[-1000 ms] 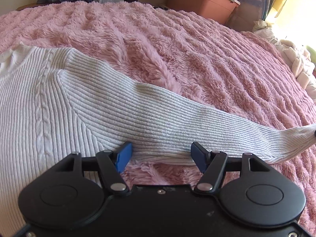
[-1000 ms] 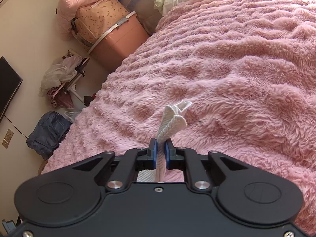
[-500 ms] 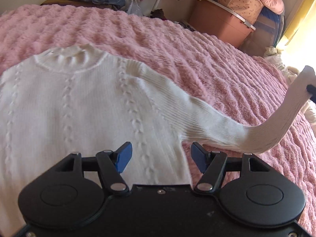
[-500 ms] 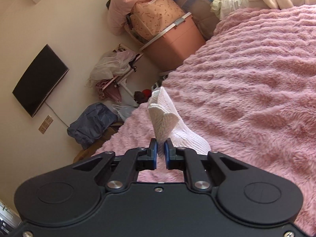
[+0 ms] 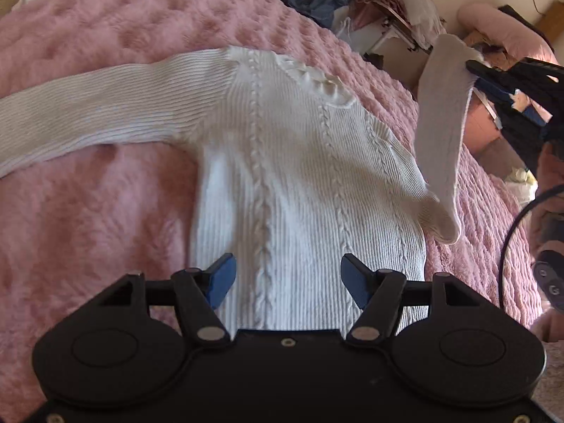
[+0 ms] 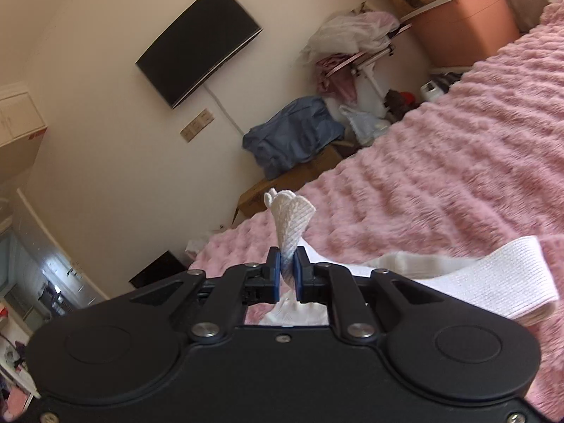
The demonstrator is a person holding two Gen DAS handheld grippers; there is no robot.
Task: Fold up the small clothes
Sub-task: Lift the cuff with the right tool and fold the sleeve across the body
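A white cable-knit sweater [image 5: 299, 183] lies flat on the pink fluffy blanket [image 5: 88, 218], its left sleeve [image 5: 88, 105] stretched out to the left. My left gripper [image 5: 287, 276] is open and empty, hovering over the sweater's lower body. My right gripper [image 6: 286, 270] is shut on the cuff [image 6: 290, 218] of the right sleeve [image 5: 440, 123] and holds it lifted above the sweater's right shoulder; the gripper also shows in the left wrist view [image 5: 493, 84]. The sleeve hangs in a fold down to the armpit.
Past the bed's far edge stand a brown storage bin [image 6: 461, 31], a cardboard box with blue clothes [image 6: 292, 141], a rack with laundry [image 6: 352, 46] and a wall television [image 6: 197, 42]. The pink blanket [image 6: 458, 176] spreads wide to the right.
My right gripper has lifted the sleeve cuff higher and carried it leftward over the sweater. My left gripper has swung to point at the sweater's middle, still open.
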